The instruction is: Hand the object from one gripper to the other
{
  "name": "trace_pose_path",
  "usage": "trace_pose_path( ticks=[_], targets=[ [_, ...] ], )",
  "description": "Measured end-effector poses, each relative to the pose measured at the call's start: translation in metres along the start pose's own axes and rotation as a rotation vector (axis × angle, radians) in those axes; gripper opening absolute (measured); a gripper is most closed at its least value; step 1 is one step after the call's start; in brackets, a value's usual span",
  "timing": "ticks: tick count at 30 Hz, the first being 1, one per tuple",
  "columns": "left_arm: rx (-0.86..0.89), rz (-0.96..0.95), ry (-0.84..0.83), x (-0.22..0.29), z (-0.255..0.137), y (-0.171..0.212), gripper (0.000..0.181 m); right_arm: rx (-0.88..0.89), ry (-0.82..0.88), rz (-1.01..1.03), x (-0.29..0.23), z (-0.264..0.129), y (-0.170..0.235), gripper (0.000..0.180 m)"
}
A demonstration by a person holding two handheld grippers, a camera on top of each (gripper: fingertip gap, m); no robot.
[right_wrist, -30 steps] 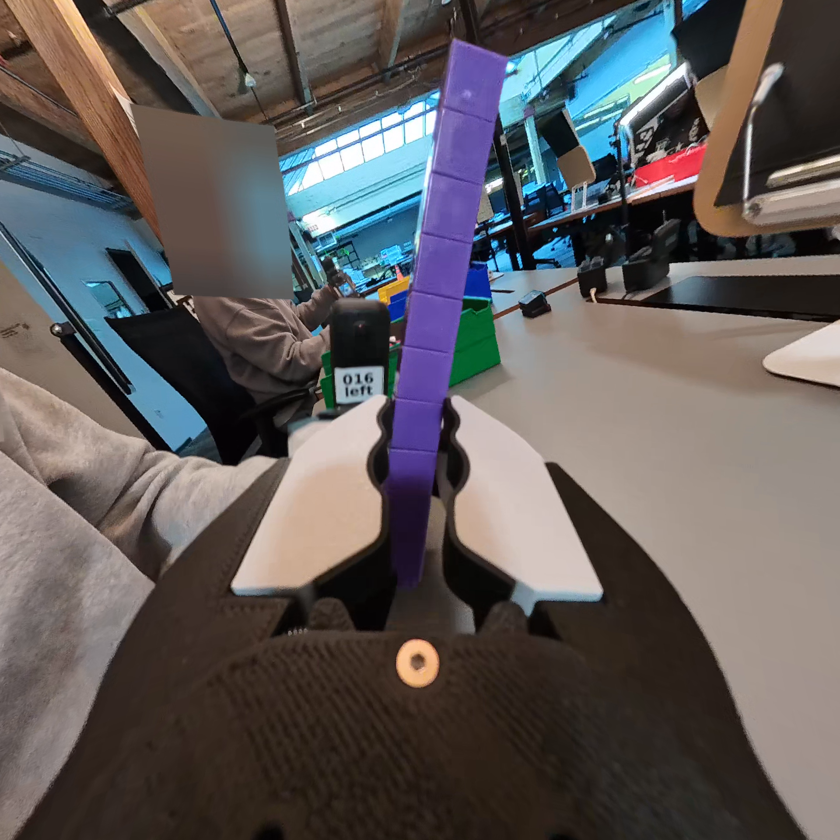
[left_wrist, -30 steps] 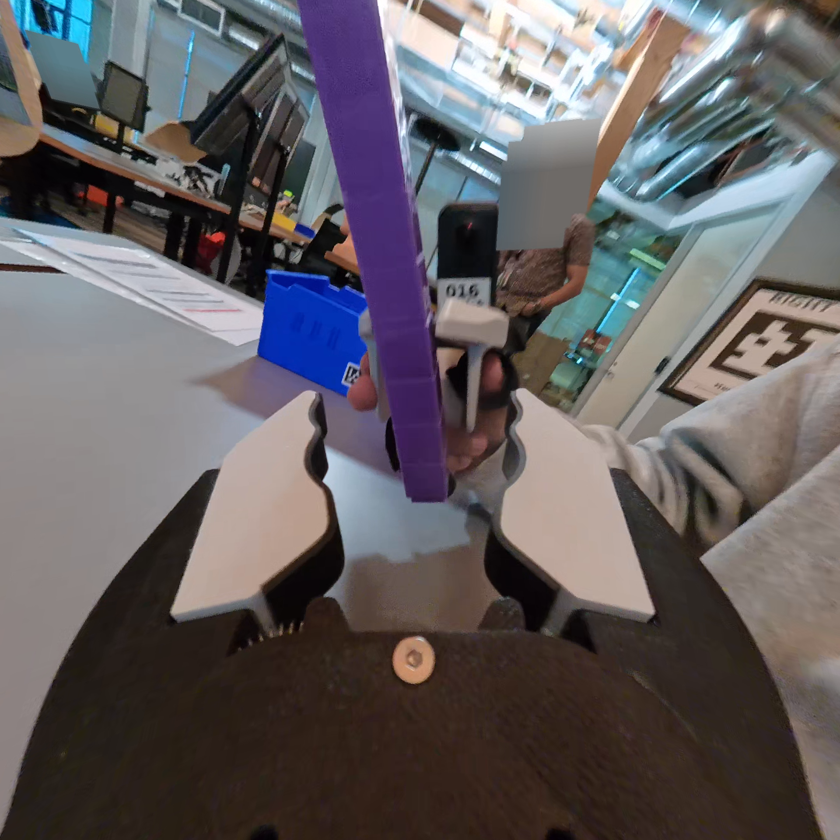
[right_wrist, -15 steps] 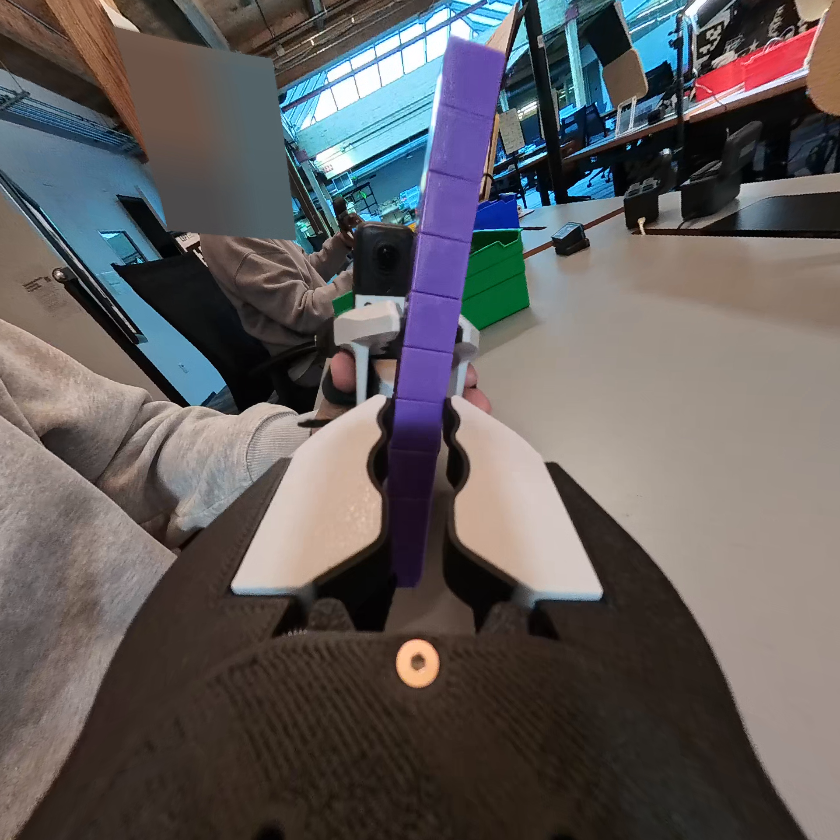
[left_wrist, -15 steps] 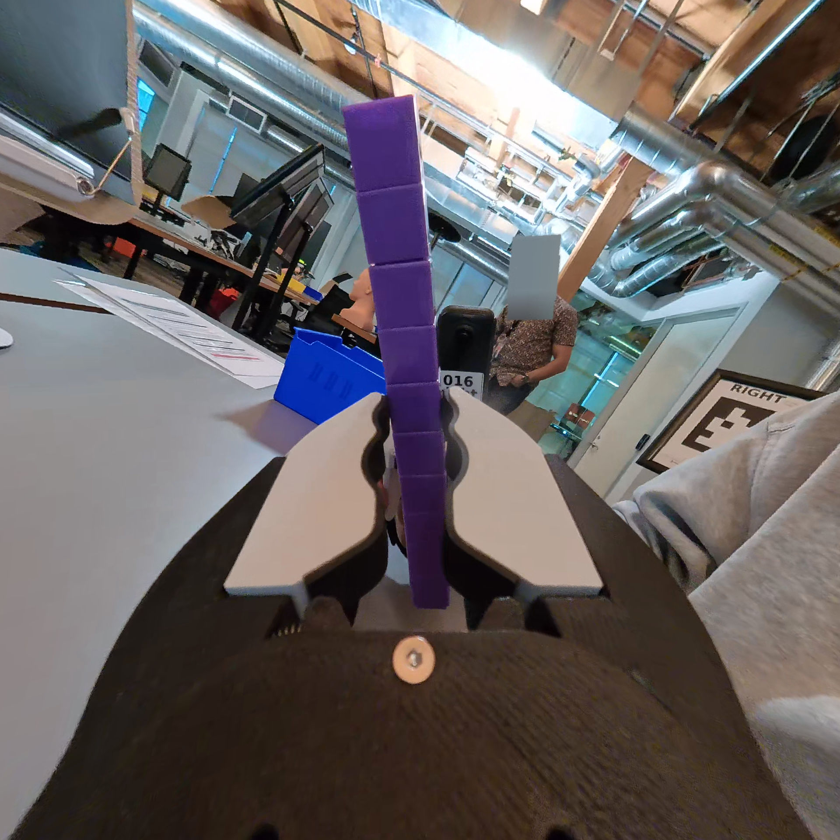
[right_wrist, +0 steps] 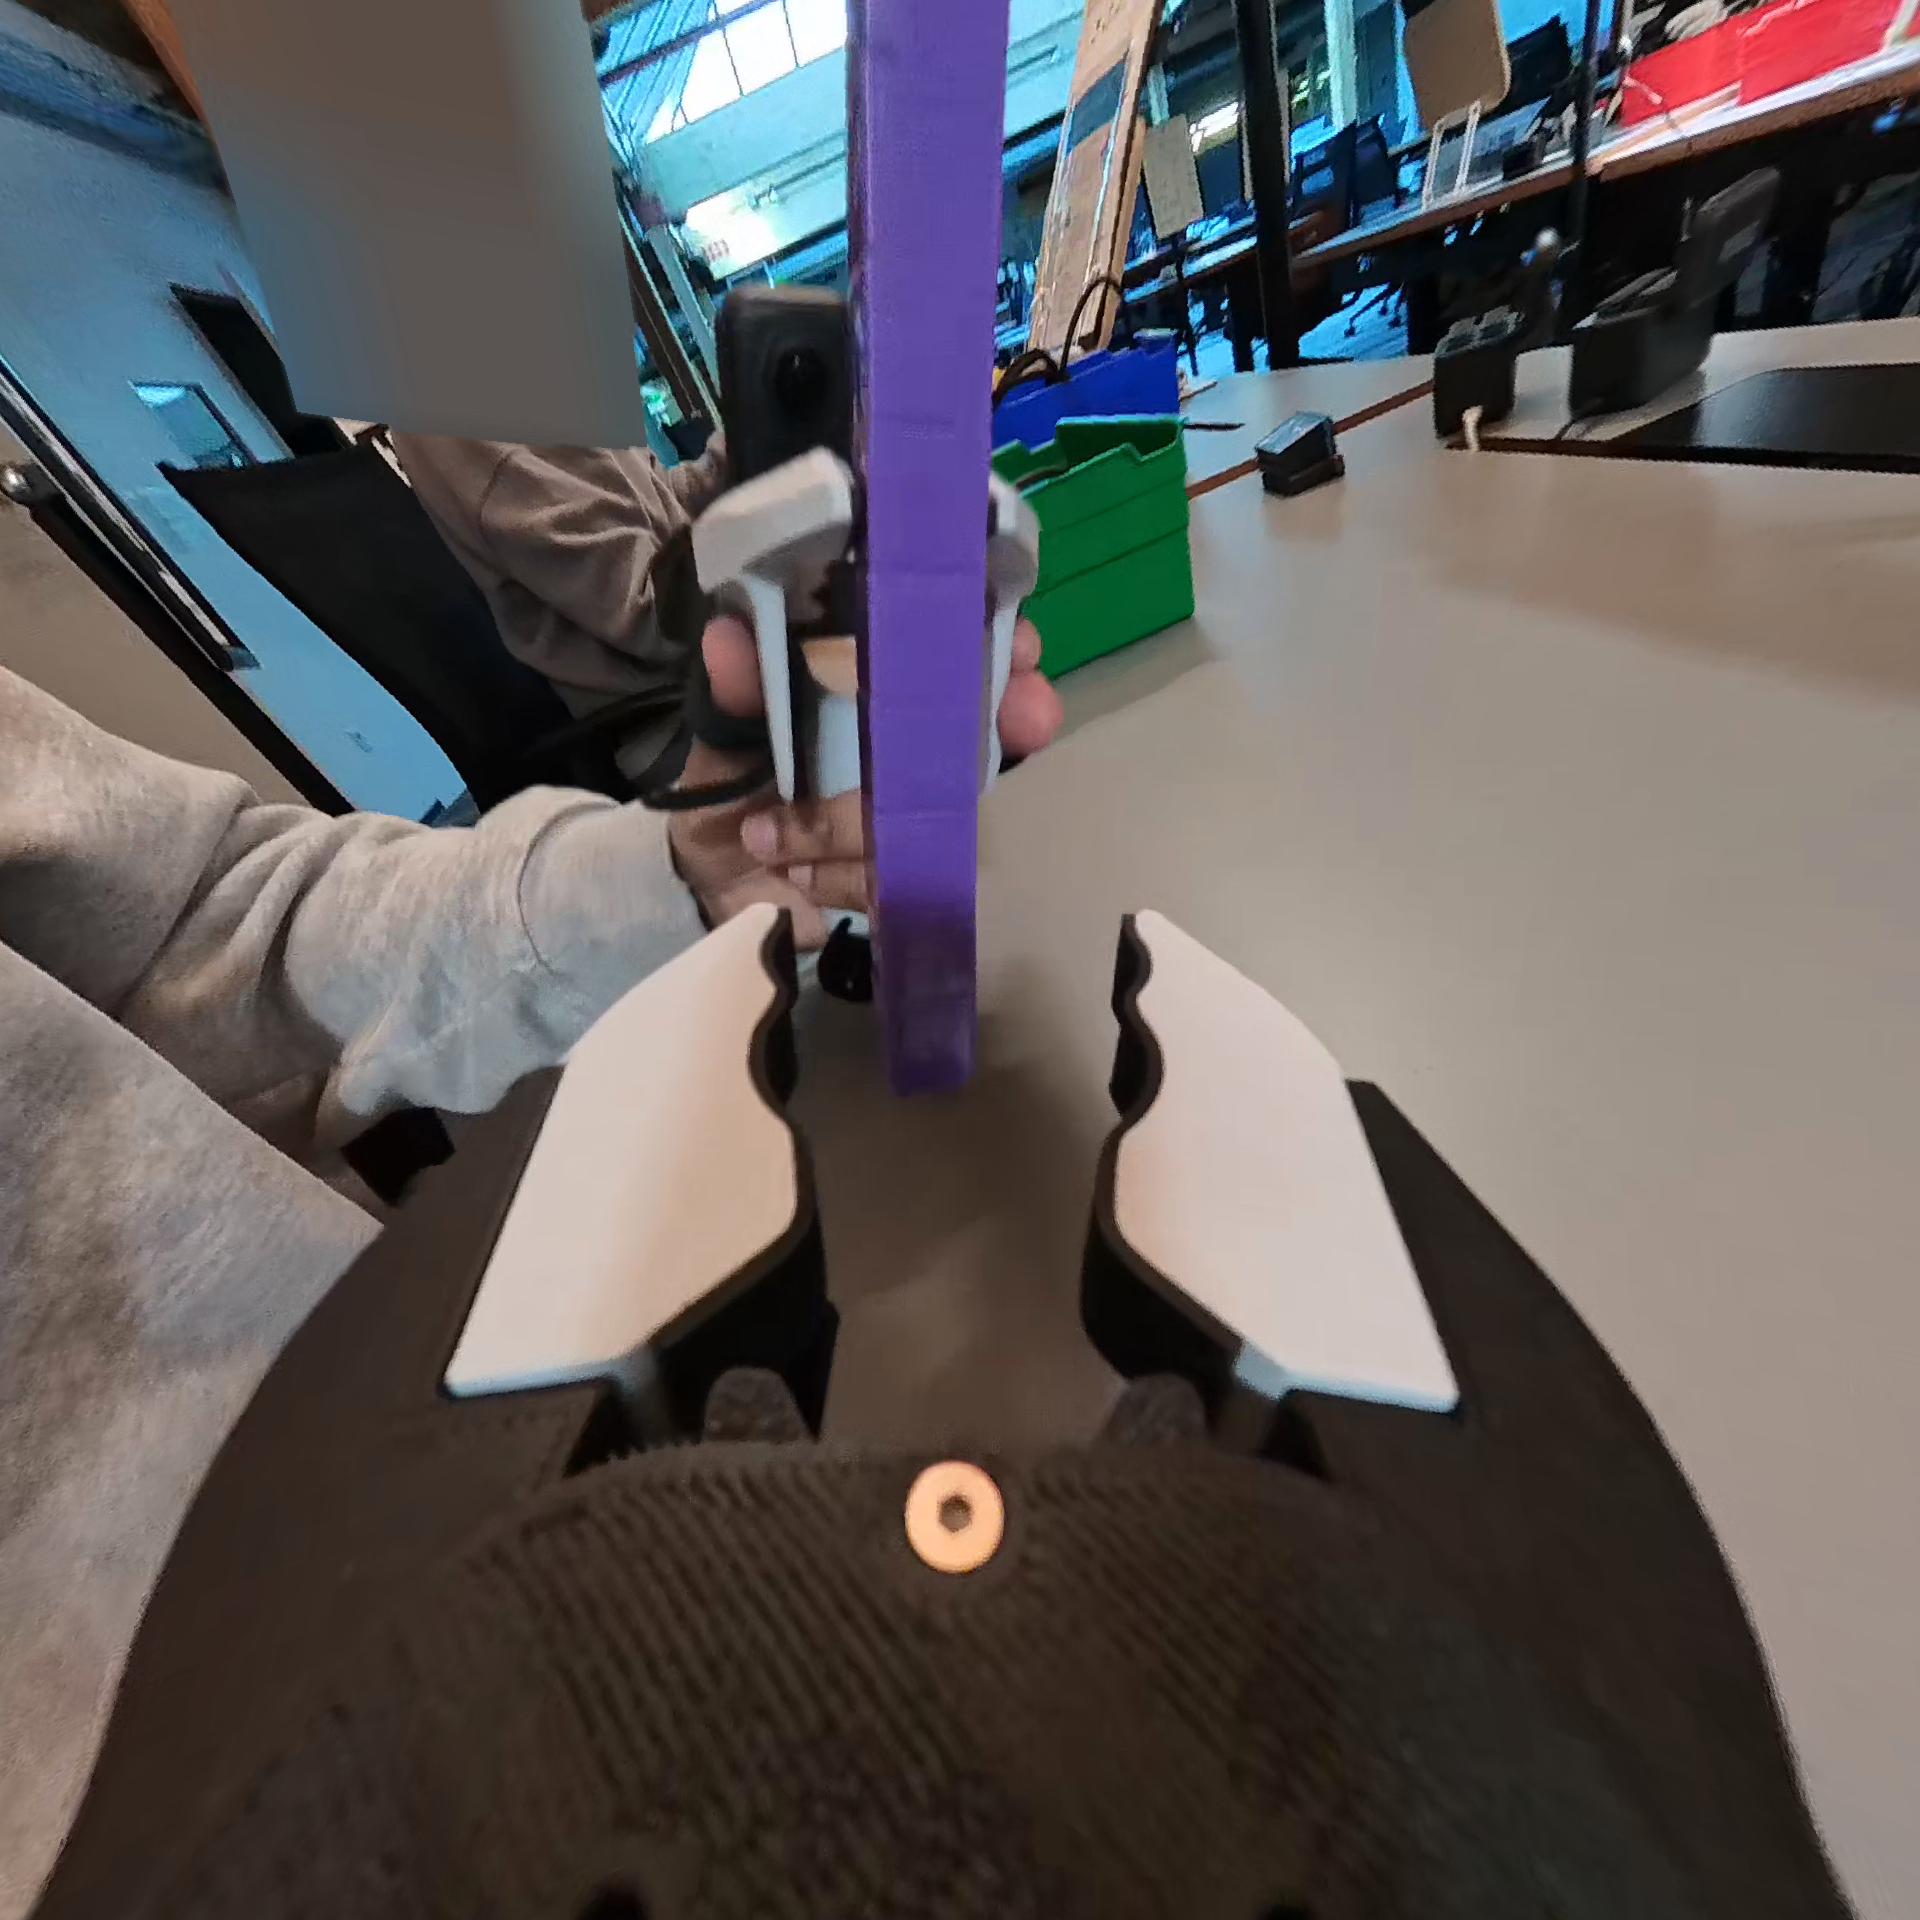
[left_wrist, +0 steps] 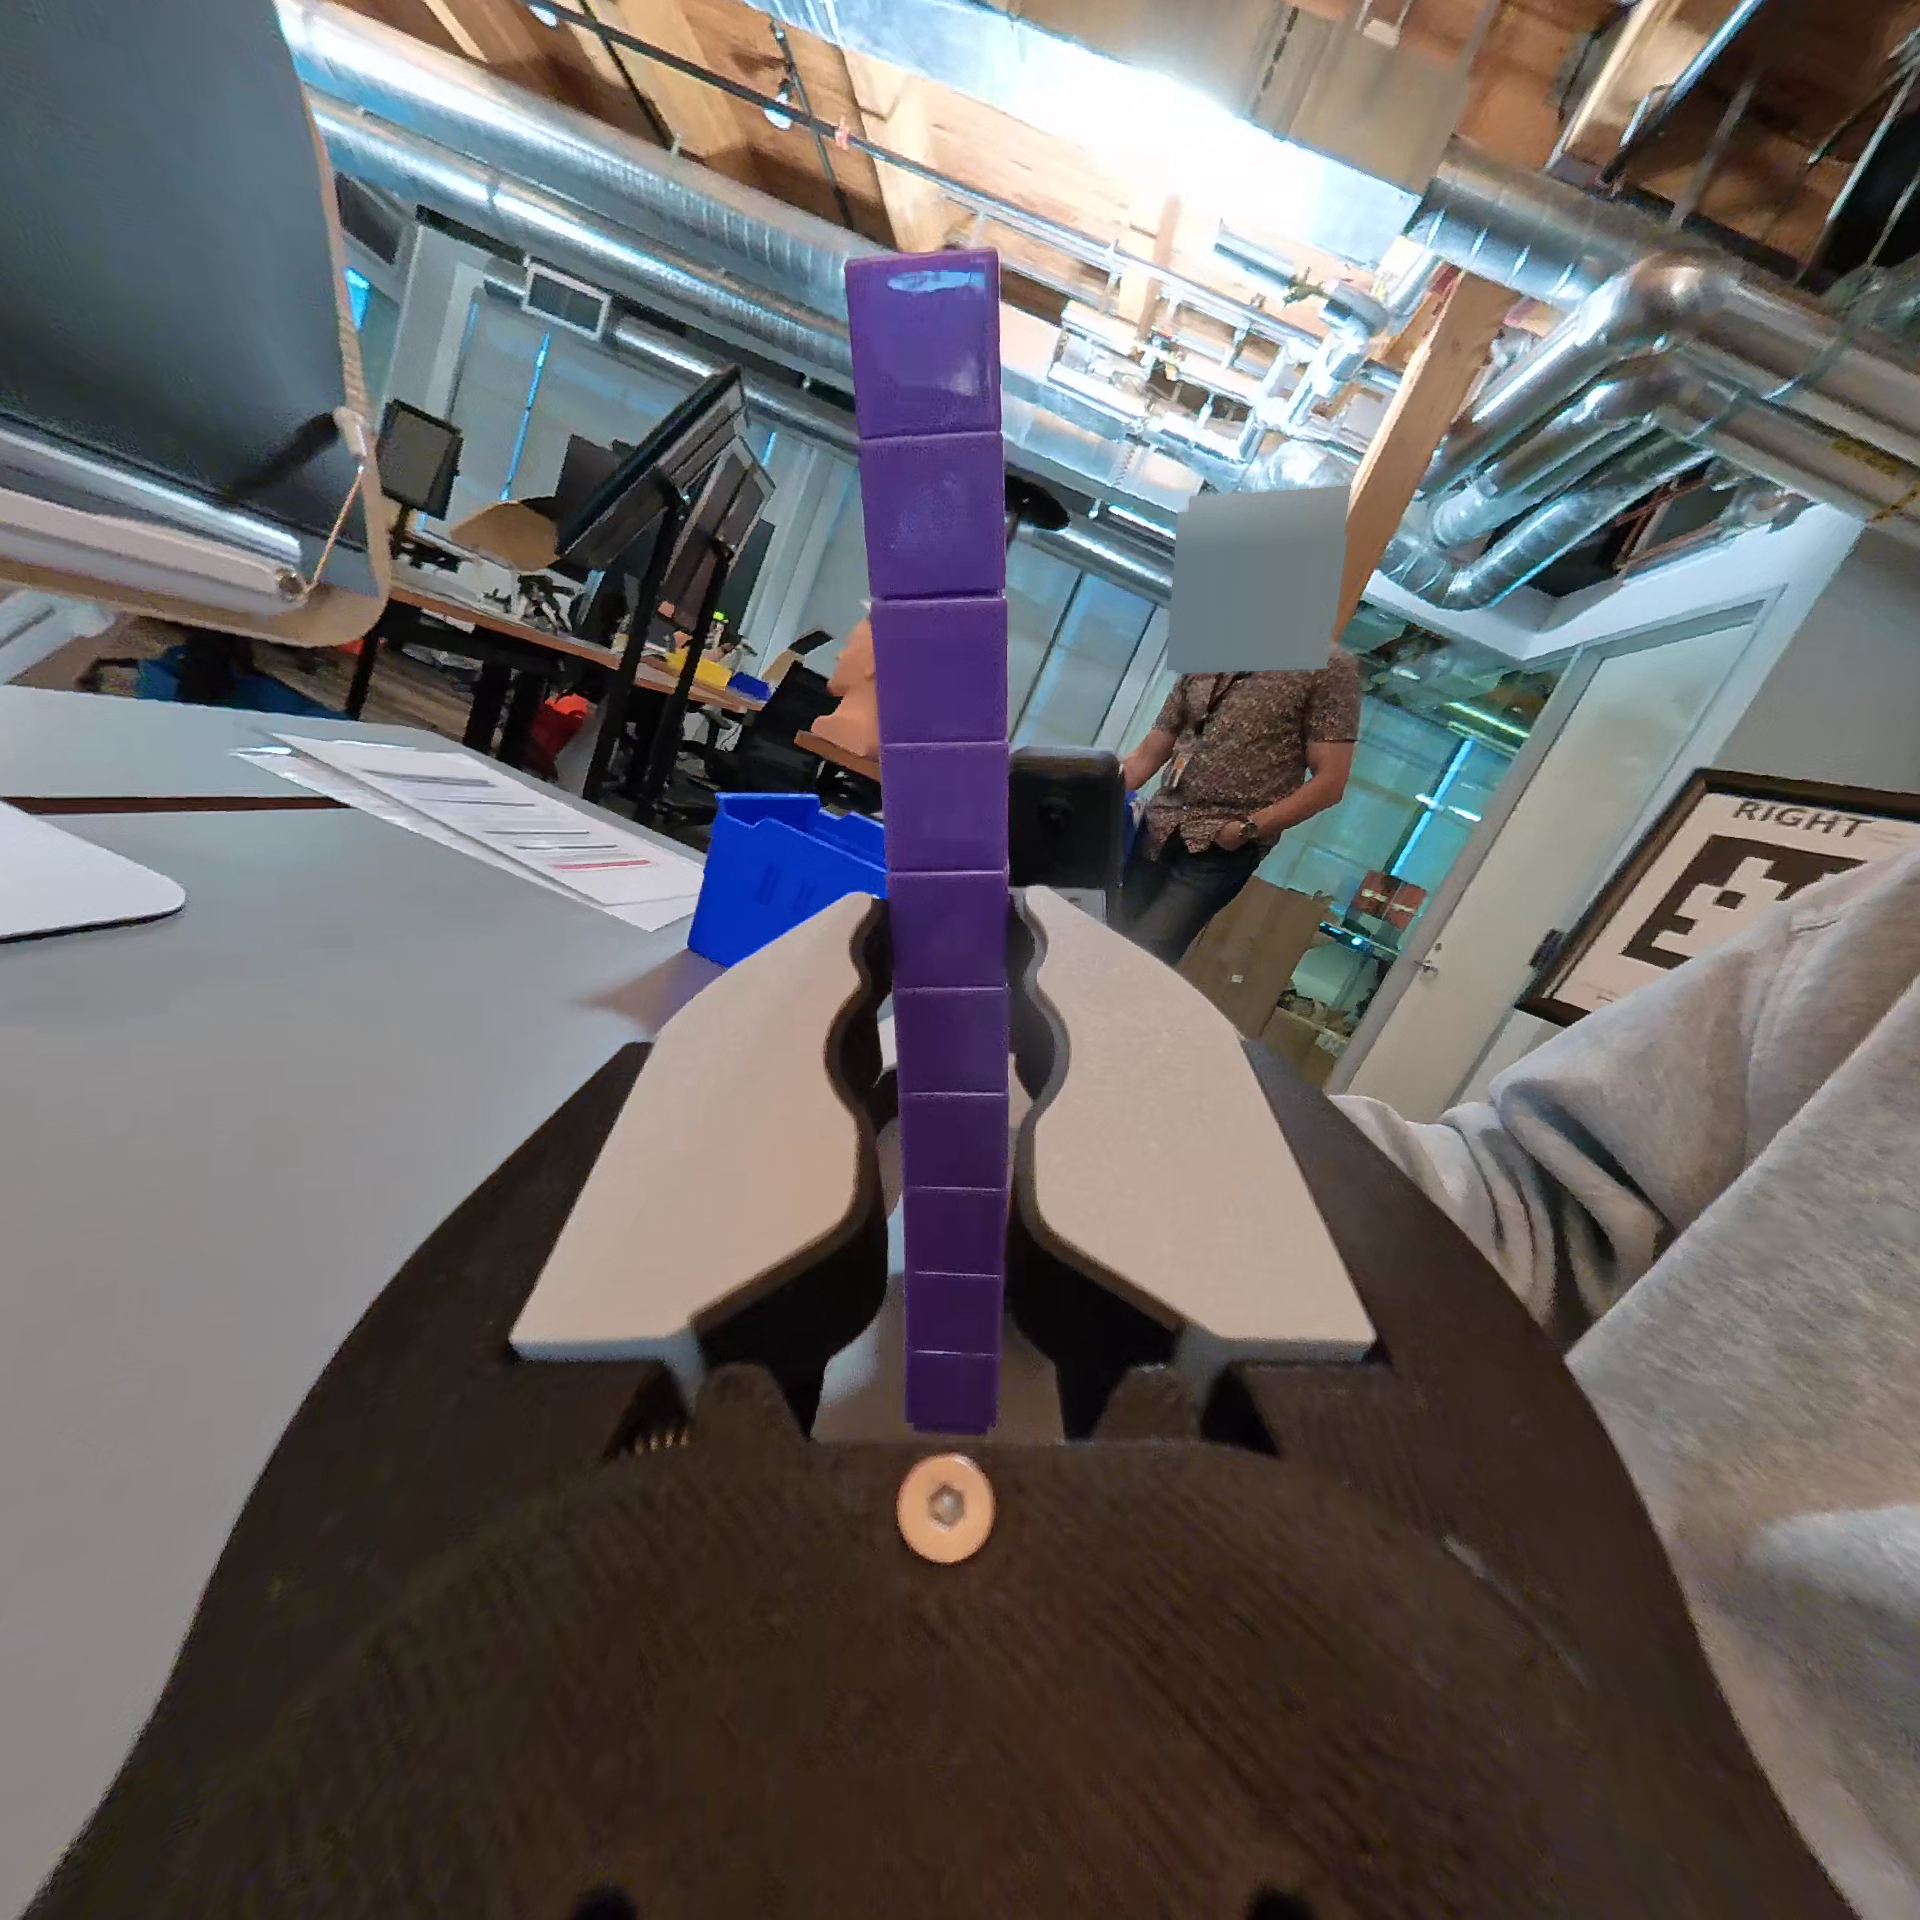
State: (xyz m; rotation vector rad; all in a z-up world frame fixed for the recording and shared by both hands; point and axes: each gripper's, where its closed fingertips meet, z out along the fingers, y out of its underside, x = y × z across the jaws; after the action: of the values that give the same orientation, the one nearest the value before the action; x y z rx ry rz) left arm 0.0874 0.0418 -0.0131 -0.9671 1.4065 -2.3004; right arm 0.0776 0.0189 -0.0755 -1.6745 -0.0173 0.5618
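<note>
Broad matte grey tabletop (right_wrist: 1507, 831) lies below both grippers, with bare surface to the right of the right gripper. On it, far side: stacked green plastic bins (right_wrist: 1112, 561), a blue bin behind them; in the left wrist view a blue plastic bin (left_wrist: 779, 873) and white printed sheets (left_wrist: 468, 810) near the edge. A seated person in a grey-brown sweatshirt (right_wrist: 561, 561) is behind the left gripper; another person stands by the glass doors (left_wrist: 1236, 790).

Long purple bar of joined square plastic segments (left_wrist: 945, 810), glossy faces with shallow grooves, stands near upright. Left gripper (left_wrist: 948, 925): grey flat fingers with wavy black inner pads closed tight against the bar's lower segments; bar's bottom end sits just above the silver screw. From the right wrist view the same bar (right_wrist: 920, 582) shows edge-on, clamped in the left gripper (right_wrist: 883, 613).

Right gripper (right_wrist: 951, 935): fingers spread wide, nothing held; the bar's lower end hangs just beyond the fingertips, clear gap either side.
</note>
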Motion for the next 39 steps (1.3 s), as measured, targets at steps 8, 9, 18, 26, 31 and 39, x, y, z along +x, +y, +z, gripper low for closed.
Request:
trace_pose_path(
  ticks=[8, 9, 18, 26, 31, 39],
  targets=[
    [-0.004, -0.006, 0.089, 0.017, -0.001, -0.009, 0.023, -0.022, -0.062, -0.042, -0.026, 0.021, 0.007, 0.048],
    [-0.007, -0.001, 0.094, 0.019, 0.0, -0.009, 0.023, -0.027, -0.071, -0.042, -0.029, 0.023, 0.008, 0.048],
    [0.047, 0.002, 0.143, 0.036, 0.001, -0.025, 0.022, -0.024, -0.071, -0.072, -0.037, 0.029, 0.01, 0.023],
    [0.069, -0.01, 0.123, 0.035, 0.004, -0.027, 0.058, 0.06, -0.091, -0.059, -0.039, 0.027, -0.001, 0.023],
    [0.038, -0.016, 0.122, 0.034, 0.007, -0.019, 0.064, 0.145, -0.099, -0.047, -0.038, 0.02, -0.013, 0.023],
    [0.015, -0.018, 0.121, 0.034, 0.009, -0.014, 0.063, 0.177, -0.101, -0.063, -0.039, 0.016, -0.018, 0.023]
  ],
)
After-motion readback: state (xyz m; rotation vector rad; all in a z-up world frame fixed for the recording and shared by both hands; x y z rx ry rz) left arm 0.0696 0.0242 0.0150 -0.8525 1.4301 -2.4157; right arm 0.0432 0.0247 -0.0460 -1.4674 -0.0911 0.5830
